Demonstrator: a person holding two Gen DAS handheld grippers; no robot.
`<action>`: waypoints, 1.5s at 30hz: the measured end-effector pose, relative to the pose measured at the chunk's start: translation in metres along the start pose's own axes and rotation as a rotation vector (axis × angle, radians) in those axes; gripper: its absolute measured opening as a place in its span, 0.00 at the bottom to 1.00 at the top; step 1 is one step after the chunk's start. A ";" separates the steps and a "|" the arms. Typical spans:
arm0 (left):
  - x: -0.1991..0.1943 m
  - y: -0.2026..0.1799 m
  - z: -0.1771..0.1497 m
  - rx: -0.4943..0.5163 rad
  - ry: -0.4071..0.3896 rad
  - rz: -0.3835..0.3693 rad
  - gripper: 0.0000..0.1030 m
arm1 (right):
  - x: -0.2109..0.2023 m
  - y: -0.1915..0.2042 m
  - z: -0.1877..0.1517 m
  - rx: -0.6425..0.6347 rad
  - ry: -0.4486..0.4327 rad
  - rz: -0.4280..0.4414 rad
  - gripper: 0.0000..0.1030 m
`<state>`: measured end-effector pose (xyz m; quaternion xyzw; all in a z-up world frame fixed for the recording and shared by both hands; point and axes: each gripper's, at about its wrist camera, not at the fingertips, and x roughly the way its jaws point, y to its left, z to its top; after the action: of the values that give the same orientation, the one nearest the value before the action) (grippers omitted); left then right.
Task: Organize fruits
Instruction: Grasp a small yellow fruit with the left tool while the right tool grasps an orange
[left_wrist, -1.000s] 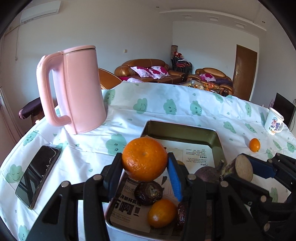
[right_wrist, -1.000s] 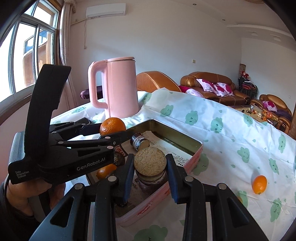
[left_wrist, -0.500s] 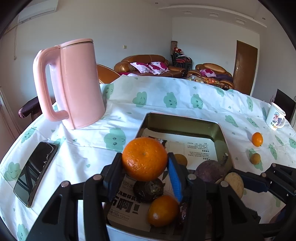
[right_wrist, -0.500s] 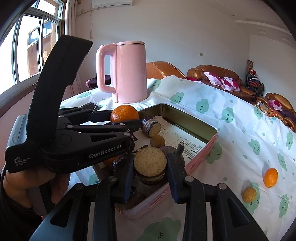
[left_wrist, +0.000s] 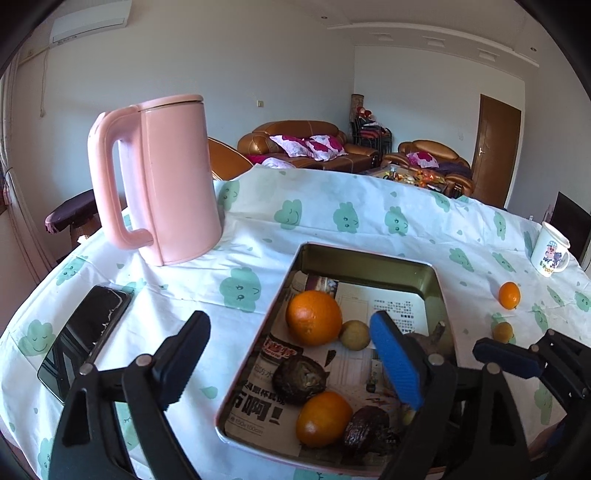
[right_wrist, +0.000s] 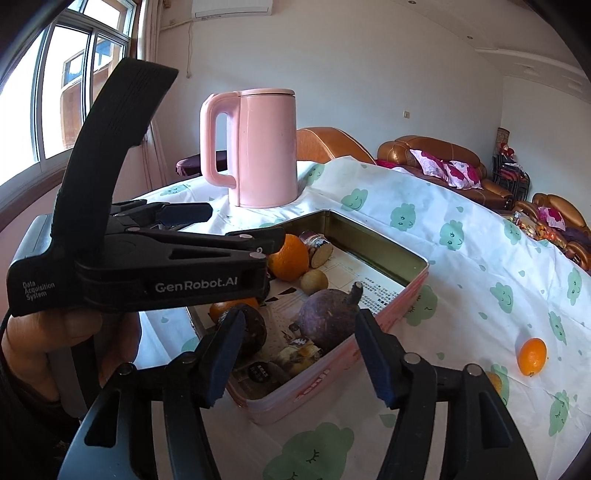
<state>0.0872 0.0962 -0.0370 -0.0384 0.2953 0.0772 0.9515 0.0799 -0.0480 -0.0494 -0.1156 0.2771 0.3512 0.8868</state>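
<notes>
Left wrist view ran, from its left edge, over a dark smartphone (left_wrist: 83, 338) lying flat on the cloud-printed tablecloth (left_wrist: 325, 218), then a pink electric kettle (left_wrist: 162, 177) standing upright behind it. The left gripper (left_wrist: 291, 360) hung released, jaws spread wide and grasping nothing, over the near left part of a rectangular tin tray (left_wrist: 369, 254) lined with newspaper whose large Chinese characters I could not read with confidence. Inside the tray lay a large orange (left_wrist: 314, 317) touching a small yellowish fruit (left_wrist: 354, 335), and nearer the camera a dark wrinkled fruit (left_wrist: 300, 378) against a second orange (left_wrist: 323, 419). Further right, outside the tray, a small tangerine (left_wrist: 509, 295) and a yellowish round fruit (left_wrist: 502, 331) sat on the cloth, near each other, and a white cartoon mug (left_wrist: 550, 249) stood at the far right. Right wrist view showed, at left, the left tool's black body lettered "GenRobot.AI" and "Data Acquisition System". The right gripper (right_wrist: 301, 356) was likewise released, jaws apart and bare, at the tray's near corner, with a purple round fruit (right_wrist: 327, 317) with a stem lying in the tray between and beyond its fingers. The tangerine lay on the cloth to the right.
</notes>
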 end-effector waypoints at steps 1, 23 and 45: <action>-0.001 -0.002 0.001 0.000 -0.005 -0.008 0.93 | -0.004 -0.005 -0.001 0.005 -0.008 -0.011 0.62; 0.008 -0.133 0.006 0.173 -0.006 -0.127 0.96 | -0.007 -0.202 -0.029 0.398 0.157 -0.392 0.62; 0.024 -0.187 -0.012 0.284 0.115 -0.294 0.85 | -0.040 -0.187 -0.062 0.438 0.186 -0.410 0.35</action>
<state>0.1316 -0.0865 -0.0557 0.0493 0.3482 -0.1072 0.9300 0.1594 -0.2310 -0.0753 -0.0068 0.3970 0.0850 0.9138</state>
